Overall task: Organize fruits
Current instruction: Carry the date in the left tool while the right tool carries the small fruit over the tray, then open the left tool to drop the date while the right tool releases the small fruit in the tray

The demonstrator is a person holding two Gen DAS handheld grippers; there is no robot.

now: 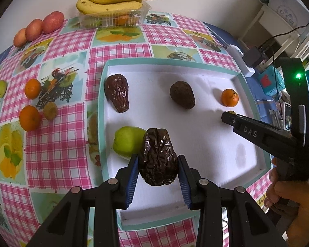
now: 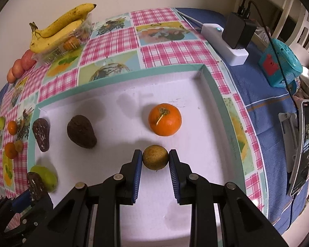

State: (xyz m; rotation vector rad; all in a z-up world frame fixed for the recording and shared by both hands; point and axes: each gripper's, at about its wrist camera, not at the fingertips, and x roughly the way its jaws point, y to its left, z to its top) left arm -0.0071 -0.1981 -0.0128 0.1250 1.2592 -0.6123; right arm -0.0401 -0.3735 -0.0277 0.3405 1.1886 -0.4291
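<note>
Left gripper [image 1: 157, 162]: its jaws are clamped on a wrinkled dark fruit [image 1: 158, 156]. The fruit hangs just over the white tray [image 1: 195, 144], near the front.

Dark fruit's long way: it runs up and away from the jaws, fat end near them, thin end far off.

Green fruit [image 1: 127, 143]: smooth and round, in the tray, just left of the held dark fruit and partly behind it. I think the dark fruit should go down right beside it, not on it.

Other dark fruits: one shiny and wrinkled [image 1: 117, 92] at the tray's back left, one dull and rough [image 1: 182, 97] in the back middle. Both are pear-shaped and lie flat.

Right gripper [image 2: 155, 157]: its jaws are clamped on a small tan ball fruit [image 2: 155, 157]. The ball sits low over the tray floor; I cannot tell if it touches.

Orange [image 2: 164, 119]: smooth, round, with a dry stem. It sits just behind the tan ball, near the tray's right wall.

Which hand is nearer: the left one is by the green fruit, the right one by the orange.

Desk [image 1: 57, 144]: covered with a shiny pink checked cloth with fruit pictures.

Still outside the tray: two oranges [image 1: 29, 118] and a small tan fruit [image 1: 50, 110] on the left, and bananas [image 1: 113, 1] on a clear box at the back.
</note>
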